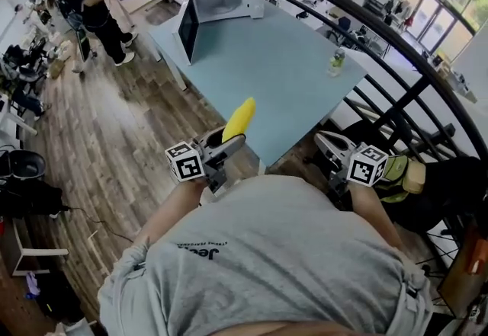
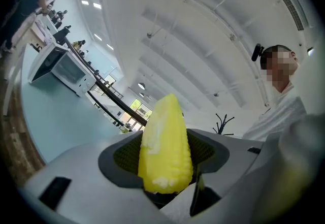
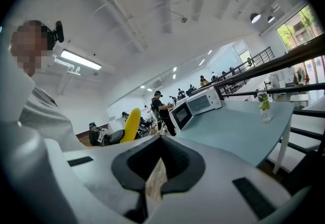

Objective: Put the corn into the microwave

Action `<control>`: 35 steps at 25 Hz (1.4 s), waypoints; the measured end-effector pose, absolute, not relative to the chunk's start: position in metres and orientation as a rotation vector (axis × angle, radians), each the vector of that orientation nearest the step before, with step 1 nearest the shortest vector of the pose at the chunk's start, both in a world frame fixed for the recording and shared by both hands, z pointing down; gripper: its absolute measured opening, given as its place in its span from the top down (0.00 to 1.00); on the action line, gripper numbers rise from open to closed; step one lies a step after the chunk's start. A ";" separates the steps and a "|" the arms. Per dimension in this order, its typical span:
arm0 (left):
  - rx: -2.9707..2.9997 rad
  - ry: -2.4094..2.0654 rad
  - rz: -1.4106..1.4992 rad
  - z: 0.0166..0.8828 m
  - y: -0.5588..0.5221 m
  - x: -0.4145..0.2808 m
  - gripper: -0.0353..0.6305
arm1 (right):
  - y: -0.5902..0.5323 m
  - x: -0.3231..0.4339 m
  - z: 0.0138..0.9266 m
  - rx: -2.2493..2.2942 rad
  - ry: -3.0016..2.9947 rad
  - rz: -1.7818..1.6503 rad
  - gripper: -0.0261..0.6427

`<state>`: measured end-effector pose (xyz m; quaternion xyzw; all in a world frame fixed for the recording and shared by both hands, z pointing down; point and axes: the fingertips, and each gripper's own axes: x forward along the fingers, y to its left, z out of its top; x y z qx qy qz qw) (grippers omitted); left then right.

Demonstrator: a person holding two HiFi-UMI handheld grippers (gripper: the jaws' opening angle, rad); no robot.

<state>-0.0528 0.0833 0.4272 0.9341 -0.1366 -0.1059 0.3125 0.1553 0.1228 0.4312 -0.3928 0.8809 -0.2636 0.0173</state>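
Observation:
A yellow ear of corn sticks up out of my left gripper, which is shut on its lower end, just off the near corner of the pale blue table. In the left gripper view the corn fills the space between the jaws of the left gripper. The white microwave stands at the table's far end with its door swung open. My right gripper hangs at the table's near right edge, shut with nothing in it. Its view shows the corn and microwave.
A small bottle stands at the table's right edge. A dark railing curves along the right side. People stand by desks at the far left on the wooden floor. A black bin sits at the left.

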 end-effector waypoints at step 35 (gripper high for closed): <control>2.401 -0.667 -0.150 0.434 -0.223 -0.013 0.54 | -0.240 0.179 0.395 -1.177 2.851 -0.688 0.94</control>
